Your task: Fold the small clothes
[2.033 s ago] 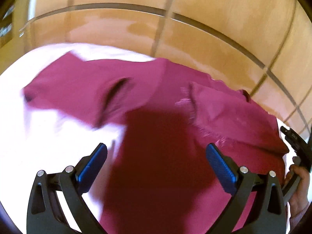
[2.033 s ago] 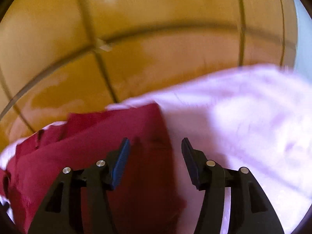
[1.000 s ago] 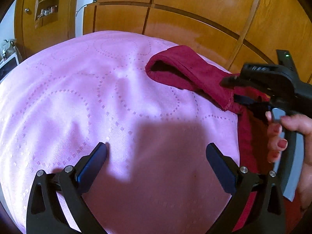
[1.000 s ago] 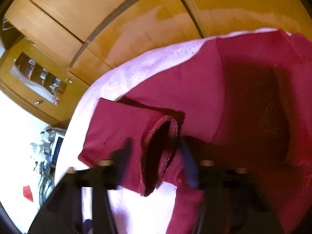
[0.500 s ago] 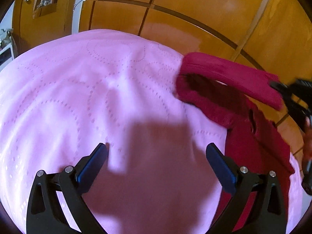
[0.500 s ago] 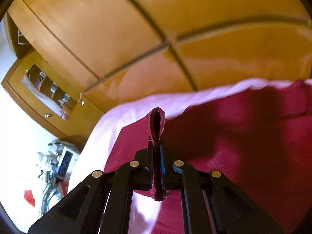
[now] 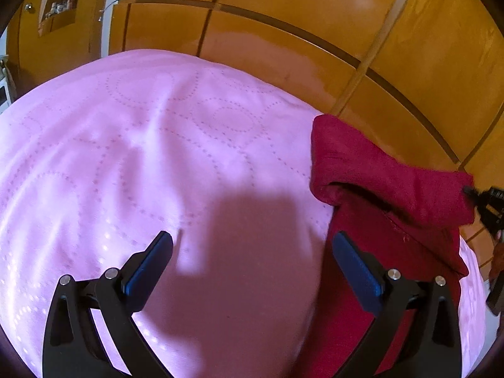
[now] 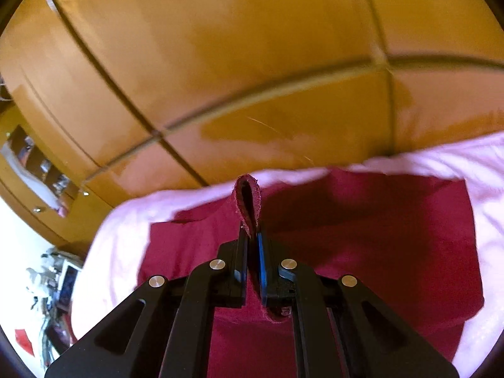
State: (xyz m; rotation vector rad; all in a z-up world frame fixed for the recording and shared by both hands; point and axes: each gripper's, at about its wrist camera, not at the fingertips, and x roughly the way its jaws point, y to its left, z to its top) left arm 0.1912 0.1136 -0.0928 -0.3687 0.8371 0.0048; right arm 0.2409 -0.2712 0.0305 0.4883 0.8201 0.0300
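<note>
A dark red garment (image 8: 362,236) lies on the pink bedspread (image 8: 119,252). My right gripper (image 8: 250,239) is shut on its sleeve (image 8: 249,201) and holds the sleeve end lifted above the garment's body. In the left wrist view the lifted sleeve (image 7: 378,167) stretches to the right over the garment (image 7: 352,315), with the right gripper (image 7: 485,201) at the frame's right edge. My left gripper (image 7: 252,264) is open and empty above the pink bedspread (image 7: 141,157), left of the garment.
Orange wooden wardrobe doors (image 7: 315,31) stand close behind the bed; they also fill the top of the right wrist view (image 8: 252,63). A shelf niche (image 7: 61,0) with small items is at the far left. Clutter (image 8: 47,299) lies beside the bed.
My right gripper closed on the sleeve and has pulled it up and to the right across the garment. My left gripper moved off the garment, staying open over the bedspread.
</note>
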